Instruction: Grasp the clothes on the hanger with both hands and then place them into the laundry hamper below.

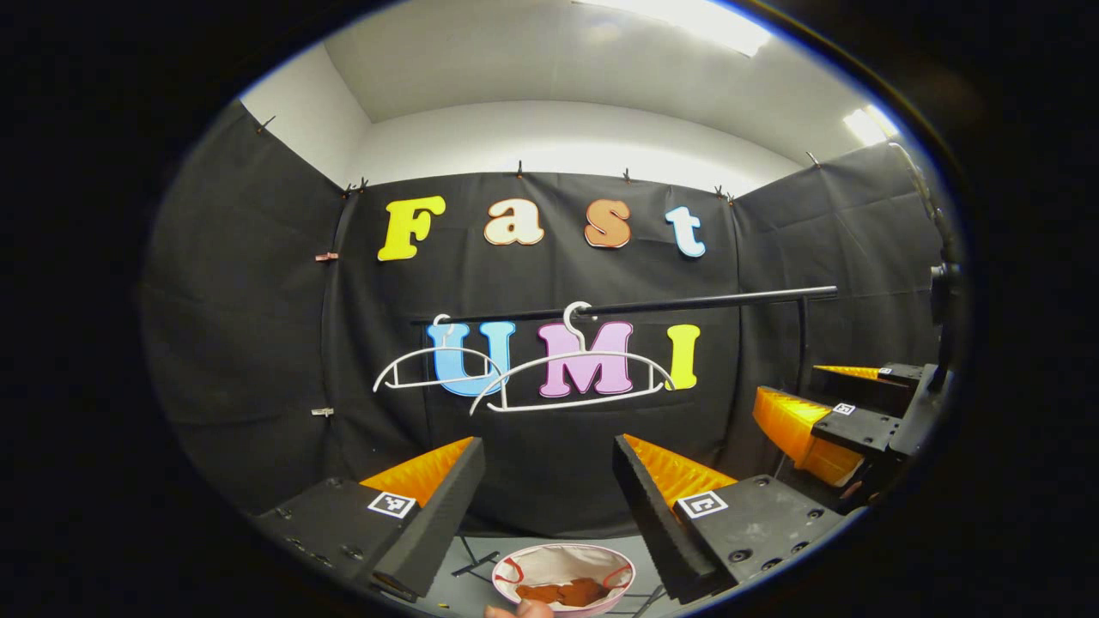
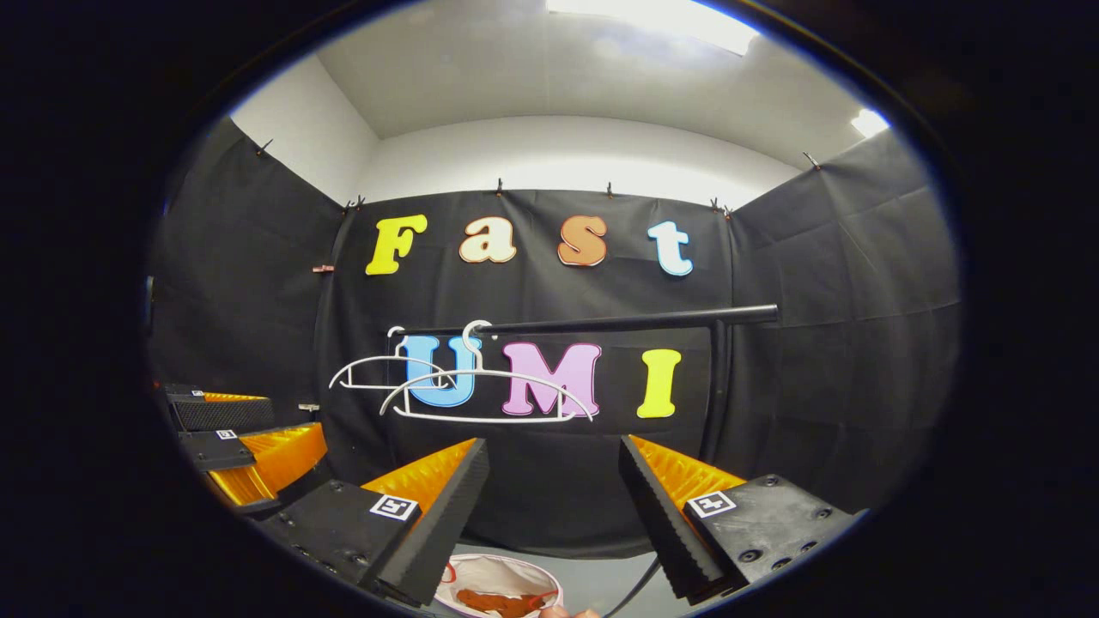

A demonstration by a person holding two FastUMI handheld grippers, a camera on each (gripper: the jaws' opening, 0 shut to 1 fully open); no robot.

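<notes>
Currently spread wide and gripping nothing: left gripper in the left gripper view, fingers well apart, pointed toward the black cloth wall. Likewise released: right gripper in the right gripper view, fingers well apart with nothing between them. Hung on the black horizontal metal rail, side by side: two bare white wire-framed plastic hangers, hooks over the rail, the nearer overlapping the farther. Positioned below, at the bottom edge between the left gripper's fingers: round white fabric laundry hamper with red handles, standing on the grey floor. Lying inside the hamper: crumpled rust-orange clothes, resting on the hamper's bottom. Visible at the far right of the left gripper view: the right gripper, also parted. Visible at the far left of the right gripper view: the left gripper, level with the hangers' lower edge. Seen at the bottom rim beside the hamper: part of a person's hand.
</notes>
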